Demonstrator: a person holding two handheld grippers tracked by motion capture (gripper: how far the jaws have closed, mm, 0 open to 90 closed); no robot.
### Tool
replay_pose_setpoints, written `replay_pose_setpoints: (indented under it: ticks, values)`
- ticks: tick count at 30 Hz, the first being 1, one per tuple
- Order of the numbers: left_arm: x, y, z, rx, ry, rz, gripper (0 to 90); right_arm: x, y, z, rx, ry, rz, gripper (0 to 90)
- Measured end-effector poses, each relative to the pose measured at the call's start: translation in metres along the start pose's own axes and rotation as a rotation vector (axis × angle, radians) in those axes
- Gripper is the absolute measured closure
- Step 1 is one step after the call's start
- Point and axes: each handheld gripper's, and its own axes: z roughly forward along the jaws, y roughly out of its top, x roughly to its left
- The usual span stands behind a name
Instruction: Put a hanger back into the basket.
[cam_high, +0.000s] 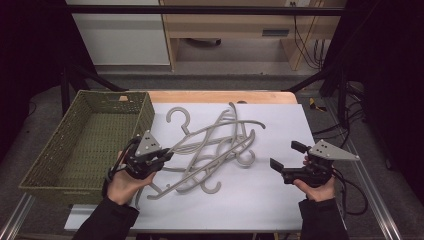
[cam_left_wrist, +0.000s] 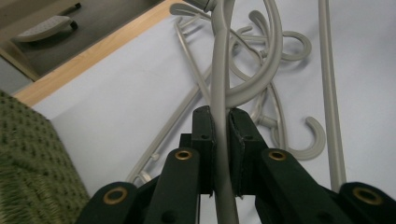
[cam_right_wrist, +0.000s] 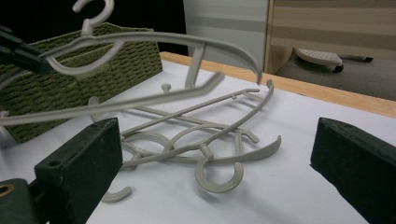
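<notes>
Several grey plastic hangers (cam_high: 220, 160) lie tangled on the pale mat (cam_high: 270, 200). My left gripper (cam_high: 167, 155) is at the pile's left edge, beside the basket. It is shut on the arm of one hanger (cam_high: 200, 135), which is raised at a slant above the rest. In the left gripper view the black pads (cam_left_wrist: 203, 135) pinch that grey rod (cam_left_wrist: 219, 84) between them. The right gripper view has the lifted hanger (cam_right_wrist: 154, 39) arching over the pile (cam_right_wrist: 205, 140). My right gripper (cam_high: 285, 155) hovers to the right of the pile, open (cam_right_wrist: 212, 140), with nothing between its fingers.
A green woven basket (cam_high: 142, 117) stands on the table's left side; no hangers show inside it. Its weave also appears in the left gripper view (cam_left_wrist: 28, 154) and the right gripper view (cam_right_wrist: 46, 88). The wooden table edge (cam_high: 215, 96) runs along the back. Black frame bars flank both sides.
</notes>
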Motion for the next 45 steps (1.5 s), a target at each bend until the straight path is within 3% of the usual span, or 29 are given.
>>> replay_pose_setpoints:
  ticks: [10,13,19,27,28,31,33,34,37,41,45]
  values:
    - [0.023,-0.002,-0.024,-0.046,0.039,-0.050,81.7,0.000,-0.001,0.001,0.002,0.000,0.006,2.1]
    - [0.030,-0.001,-0.032,-0.085,0.061,-0.076,81.7,0.000,-0.001,0.001,0.004,0.000,0.011,2.1]
    - [0.051,0.003,-0.050,-0.069,0.105,-0.070,81.7,0.001,-0.002,0.005,0.012,-0.005,0.010,2.0]
    - [0.078,0.004,-0.064,-0.061,0.125,-0.088,81.7,0.000,-0.002,0.004,0.012,-0.005,0.011,2.0]
    - [0.083,0.003,-0.067,-0.043,0.128,-0.072,81.7,0.000,-0.002,0.004,0.011,-0.006,0.012,2.0]
    - [0.101,0.000,-0.075,-0.051,0.117,-0.093,81.7,0.000,-0.002,0.005,0.014,-0.006,0.010,2.0]
    - [0.105,-0.001,-0.077,-0.056,0.120,-0.102,81.7,0.000,-0.002,0.005,0.014,-0.007,0.008,2.0]
    - [0.116,-0.004,-0.081,-0.049,0.147,-0.106,81.7,0.000,-0.003,0.005,0.017,-0.006,0.013,2.0]
    - [0.122,-0.006,-0.082,-0.068,0.164,-0.119,81.7,0.000,-0.003,0.005,0.017,-0.007,0.013,2.0]
    - [0.142,-0.014,-0.088,-0.040,0.210,-0.144,81.7,-0.001,-0.003,0.005,0.014,-0.010,0.012,2.0]
    - [0.154,-0.021,-0.089,-0.039,0.239,-0.163,81.7,0.000,-0.003,0.005,0.018,-0.009,0.013,2.0]
